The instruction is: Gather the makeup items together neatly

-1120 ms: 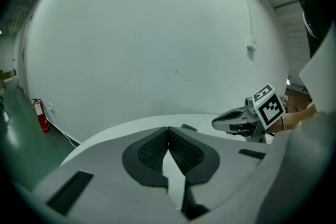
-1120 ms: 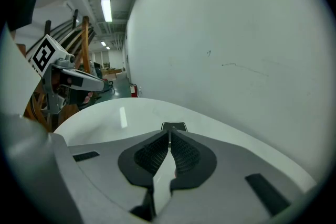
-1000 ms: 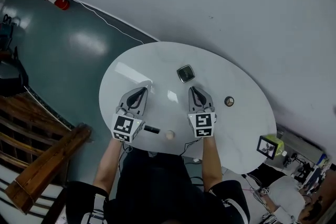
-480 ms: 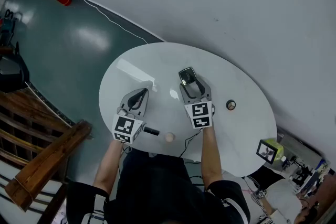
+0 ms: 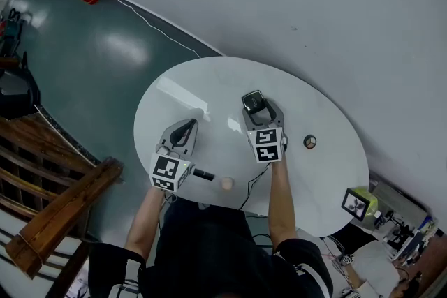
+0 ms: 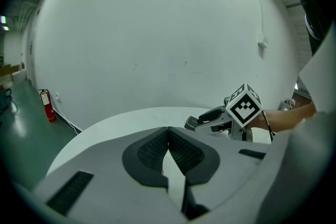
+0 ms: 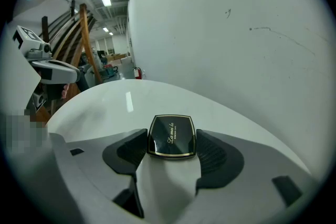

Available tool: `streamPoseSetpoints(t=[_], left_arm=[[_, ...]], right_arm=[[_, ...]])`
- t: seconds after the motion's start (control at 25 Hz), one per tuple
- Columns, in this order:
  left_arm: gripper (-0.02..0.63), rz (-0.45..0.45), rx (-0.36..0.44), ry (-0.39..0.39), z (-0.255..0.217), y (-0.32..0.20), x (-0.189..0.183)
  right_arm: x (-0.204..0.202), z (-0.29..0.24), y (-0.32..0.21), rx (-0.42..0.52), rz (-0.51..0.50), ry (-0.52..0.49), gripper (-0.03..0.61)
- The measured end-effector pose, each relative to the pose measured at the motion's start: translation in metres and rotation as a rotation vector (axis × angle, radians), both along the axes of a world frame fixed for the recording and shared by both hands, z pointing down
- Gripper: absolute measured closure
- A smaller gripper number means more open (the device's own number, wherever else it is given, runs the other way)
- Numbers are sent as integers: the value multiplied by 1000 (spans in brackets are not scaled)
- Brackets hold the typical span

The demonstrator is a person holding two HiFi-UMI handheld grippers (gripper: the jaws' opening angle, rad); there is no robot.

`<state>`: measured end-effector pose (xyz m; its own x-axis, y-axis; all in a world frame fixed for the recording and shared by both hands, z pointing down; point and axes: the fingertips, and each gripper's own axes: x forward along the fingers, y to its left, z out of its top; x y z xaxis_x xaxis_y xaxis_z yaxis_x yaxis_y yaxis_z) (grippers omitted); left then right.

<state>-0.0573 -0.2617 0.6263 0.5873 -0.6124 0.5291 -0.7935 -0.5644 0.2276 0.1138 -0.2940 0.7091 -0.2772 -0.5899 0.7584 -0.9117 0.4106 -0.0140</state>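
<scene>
on the round white table [image 5: 328,178], the right gripper [image 5: 260,115] is sitting further forward than a second ago, its jaws just opening wide around the compact [image 7: 171,136]. the left gripper [image 6: 168,134] is staying pinched together, empty. the compact is lying flat, showing a glossy black, gold-rimmed lid.

So the compact [image 7: 170,136] is a black squarish one with rounded corners, gold trim and gold script on the lid. It's closed and lying flat on the white round table [image 5: 328,178], toward the far side. A small round pot [image 5: 309,142], dark with a pale middle, sits well off to its right. Near the front edge a short black tube [image 5: 203,175] lies on its side, with a little beige ball-shaped thing [image 5: 227,183] just beside it.
</scene>
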Motion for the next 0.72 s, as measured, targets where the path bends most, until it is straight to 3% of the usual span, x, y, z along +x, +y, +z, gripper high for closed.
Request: streamPoseSetpoints(t=[0.72], left_arm=[[597, -22, 5, 9, -3, 10, -15]], right_arm=[[3, 17, -2, -86, 31, -4, 278]])
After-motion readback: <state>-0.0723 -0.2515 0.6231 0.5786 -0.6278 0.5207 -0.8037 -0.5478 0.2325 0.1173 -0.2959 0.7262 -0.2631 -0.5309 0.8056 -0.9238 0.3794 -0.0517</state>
